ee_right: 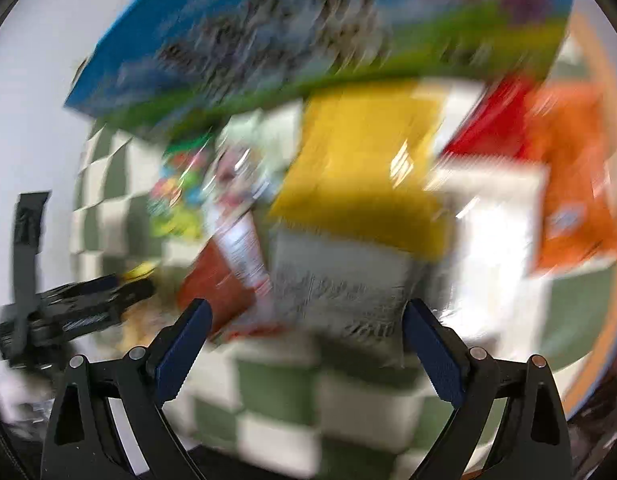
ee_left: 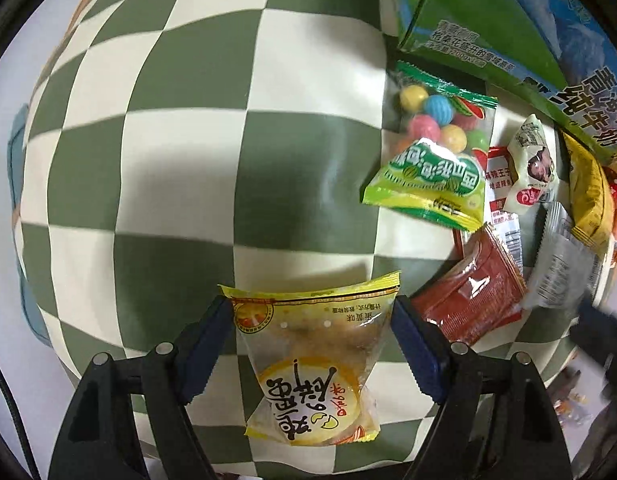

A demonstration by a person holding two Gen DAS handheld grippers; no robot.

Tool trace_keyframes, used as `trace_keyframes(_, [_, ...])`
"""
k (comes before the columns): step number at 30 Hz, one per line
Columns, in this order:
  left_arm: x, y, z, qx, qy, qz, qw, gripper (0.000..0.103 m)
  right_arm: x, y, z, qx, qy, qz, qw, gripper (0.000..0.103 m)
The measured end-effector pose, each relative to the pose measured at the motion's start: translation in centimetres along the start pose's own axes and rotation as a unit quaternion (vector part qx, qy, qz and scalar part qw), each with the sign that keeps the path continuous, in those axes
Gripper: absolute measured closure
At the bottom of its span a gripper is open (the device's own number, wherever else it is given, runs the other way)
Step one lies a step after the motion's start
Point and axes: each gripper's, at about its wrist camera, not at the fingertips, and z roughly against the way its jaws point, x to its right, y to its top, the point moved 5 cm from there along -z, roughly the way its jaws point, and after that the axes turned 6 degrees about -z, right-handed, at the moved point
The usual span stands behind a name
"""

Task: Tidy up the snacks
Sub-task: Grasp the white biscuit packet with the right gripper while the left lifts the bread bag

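1. Two surfaces frame the job: the green-and-cream checkered tablecloth [ee_left: 188,160] has plenty of bare squares, while the big blue-and-green milk carton box [ee_left: 488,20] marks the crowded side. Put sorted items on the bare squares.
2. Pile beside the box: green gumball bag [ee_left: 436,160], red-brown flat sachet [ee_left: 472,296], mustard-yellow pouch [ee_left: 588,196]. Overlapping, so pull one at a time.
3. Left gripper [ee_left: 312,344] has the yellow clear-window pastry packet [ee_left: 312,364] between its blue pads; both pads touch the film's edges, jaws about half open. Grip reads light, so keep it level; soft contents will crush.
4. Right gripper [ee_right: 304,344] is wide open and empty, over the grey printed packet [ee_right: 340,288]. View is blurred; settle before closing.
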Motion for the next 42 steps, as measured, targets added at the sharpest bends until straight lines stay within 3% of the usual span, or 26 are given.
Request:
trace_keyframes(2, [-0.3, -0.7, -0.1, 0.003, -0.001, 0.002, 1.0000, 0.024, -0.8, -1.2, -0.7, -0.042, 0.034, -0.007, 0.998, 0.005])
trace_keyframes(3, [-0.3, -0.9, 0.2, 0.006, 0.001, 0.003, 1.0000, 0.024, -1.2, -1.6, -0.4, -0.042, 0.032, 0.007, 0.999, 0.005])
trace_keyframes(6, [-0.4, -2.2, 0.6, 0.021, 0.005, 0.000, 0.9998, 0.024, -1.9, -1.0, 1.4, 0.011, -0.029, 0.070, 0.997, 0.005])
trace_keyframes(10, [-0.2, -2.4, 2.4, 0.039, 0.024, -0.003, 0.9989, 0.024, -2.6, 0.6, 1.7, 0.036, -0.080, 0.130, 0.988, 0.005])
trace_keyframes(13, [0.1, -2.2, 4.3, 0.053, 0.032, -0.001, 0.9981, 0.024, -3.8, 1.0, 0.2, 0.037, -0.143, 0.222, 0.964, 0.005])
trace_keyframes(17, [0.8, -3.1, 5.9, 0.068, 0.048, -0.003, 0.9966, 0.024, -5.6, -0.7, -2.8, 0.004, -0.192, 0.339, 0.921, 0.005])
trace_keyframes(18, [0.7, -3.5, 5.9, 0.070, 0.050, -0.003, 0.9963, 0.024, -5.8, -1.3, -3.7, -0.001, -0.213, 0.363, 0.907, 0.008])
trace_keyframes(19, [1.6, -4.0, 6.1, 0.072, 0.056, -0.003, 0.9958, 0.024, -5.7, -1.4, -4.1, -0.002, -0.225, 0.368, 0.902, 0.011])
trace_keyframes(20, [1.6, -4.2, 6.3, 0.072, 0.059, -0.003, 0.9956, 0.024, -5.5, -1.6, -4.6, -0.006, -0.240, 0.370, 0.898, 0.023])
trace_keyframes(21, [2.4, -4.5, 5.5, 0.072, 0.061, -0.002, 0.9955, 0.024, -5.0, -1.6, -4.9, -0.008, -0.254, 0.358, 0.898, 0.027])
trace_keyframes(23, [3.1, -5.3, 5.5, 0.068, 0.057, 0.008, 0.9960, 0.024, -3.9, -1.3, -4.7, -0.011, -0.244, 0.300, 0.922, 0.028])
trace_keyframes(27, [4.0, -7.2, 3.2, 0.041, 0.042, 0.011, 0.9982, 0.024, -1.2, -1.0, -3.3, -0.023, -0.153, 0.146, 0.977, 0.028])
trace_keyframes(29, [4.1, -7.8, 1.5, 0.017, 0.037, 0.011, 0.9991, 0.024, -0.4, -1.4, -3.3, -0.049, -0.094, 0.082, 0.991, 0.028])
trace_keyframes(30, [4.2, -7.9, 0.5, 0.004, 0.035, 0.011, 0.9993, 0.024, 0.0, -1.7, -3.5, -0.072, -0.060, 0.052, 0.994, 0.028])
trace_keyframes(32, [4.5, -7.7, -0.9, -0.007, 0.029, 0.015, 0.9994, 0.024, 0.6, -1.9, -3.2, -0.083, -0.035, 0.028, 0.996, 0.027])
trace_keyframes(35, [4.8, -7.4, -2.6, -0.012, 0.026, 0.017, 0.9994, 0.024, 0.7, -1.9, -2.5, -0.053, -0.058, 0.050, 0.996, 0.026])
trace_keyframes(38, [5.2, -7.1, -3.4, -0.006, 0.035, 0.009, 0.9993, 0.025, 0.4, -1.9, -2.7, -0.049, -0.067, 0.062, 0.995, 0.026])
trace_keyframes(39, [5.6, -7.2, -3.6, -0.003, 0.036, 0.008, 0.9993, 0.037, 0.5, -2.1, -2.8, -0.049, -0.076, 0.063, 0.994, 0.026])
trace_keyframes(42, [6.5, -8.0, -4.1, -0.008, 0.036, 0.009, 0.9993, 0.052, 0.3, -3.7, -3.5, -0.055, -0.066, 0.046, 0.995, 0.026])
